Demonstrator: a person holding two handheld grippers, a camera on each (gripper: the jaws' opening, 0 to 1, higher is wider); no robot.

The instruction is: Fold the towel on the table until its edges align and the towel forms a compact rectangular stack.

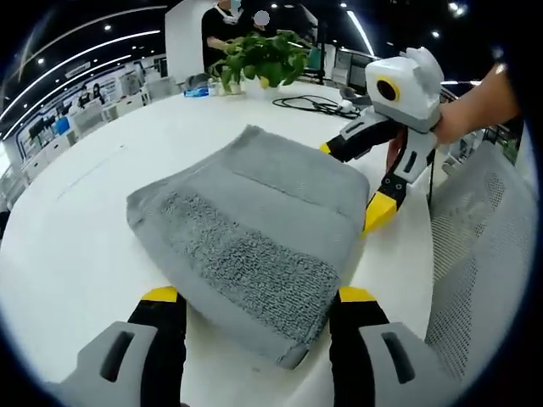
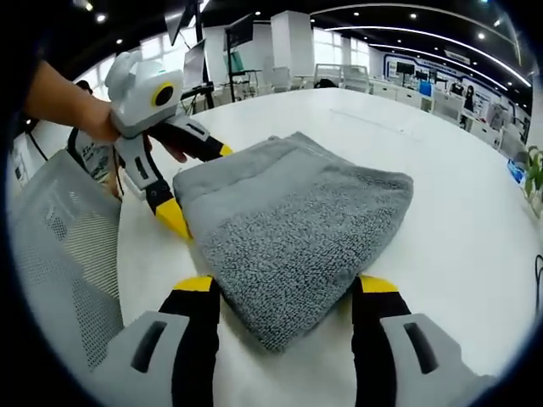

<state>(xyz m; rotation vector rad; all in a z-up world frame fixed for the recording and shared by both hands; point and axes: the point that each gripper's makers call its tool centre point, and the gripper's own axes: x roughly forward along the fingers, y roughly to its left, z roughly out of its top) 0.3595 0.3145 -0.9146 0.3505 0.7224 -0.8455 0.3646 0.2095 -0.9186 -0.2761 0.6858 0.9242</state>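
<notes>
The towel (image 1: 254,237) is grey terry cloth, matt and looped, coarser on its folded-over top layer, with a flatter woven band across it. Under it, the table (image 1: 76,254) is smooth white with a soft sheen. Beside the table, the chair back (image 1: 479,246) is pale open mesh. The left gripper (image 1: 259,307) and right gripper (image 2: 284,292) look like moulded plastic: grey bodies, black jaws, yellow tips.

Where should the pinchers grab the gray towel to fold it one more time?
Probably the towel is best taken at its near corner, the end that lies between the left gripper's open jaws. That corner is a thin stack of layers lying flat on the table, so a low approach from the near side could pinch all layers together.
</notes>
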